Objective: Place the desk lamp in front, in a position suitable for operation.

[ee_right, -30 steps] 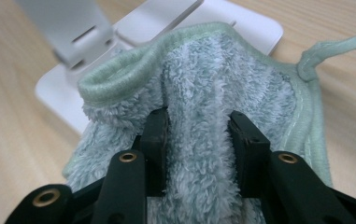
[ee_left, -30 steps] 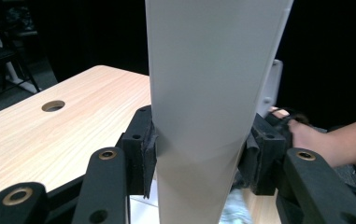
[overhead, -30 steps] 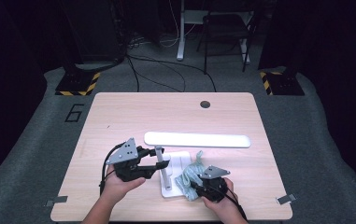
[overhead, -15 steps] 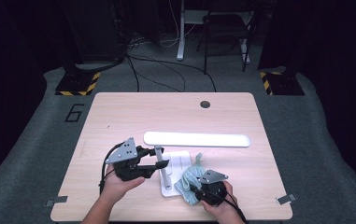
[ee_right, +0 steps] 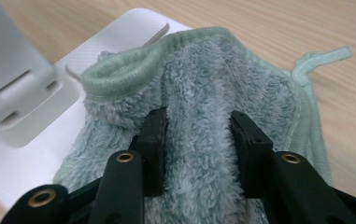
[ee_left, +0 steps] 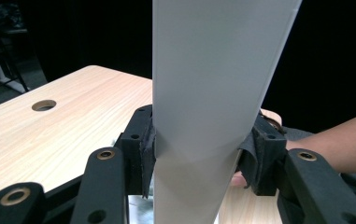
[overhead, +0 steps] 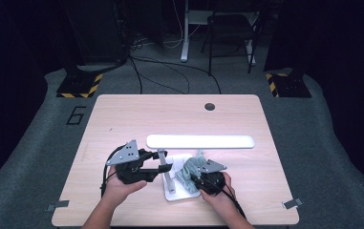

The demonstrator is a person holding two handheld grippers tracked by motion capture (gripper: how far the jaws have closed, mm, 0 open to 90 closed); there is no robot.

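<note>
Right gripper [ee_right: 196, 135] pads clamp a fold of the soft, fluffy pale-green terry cloth [ee_right: 203, 93], bunched on the white flat lamp base [overhead: 179, 191] at lower centre. Left gripper [ee_left: 199, 154] jaws clamp the rigid white lamp post [ee_left: 213, 84]. Judgement: cloth is light and limp, best pinched at a thick fold; lamp is stiff, smooth, possibly slippery.

Left gripper [ee_left: 199, 154] clamped on a white lamp post [ee_left: 213, 93], a pad pressed to each side. Behind, wooden desk [ee_left: 49, 135] with round hole [ee_left: 44, 105]; forearm [ee_left: 334, 144] at right.
</note>
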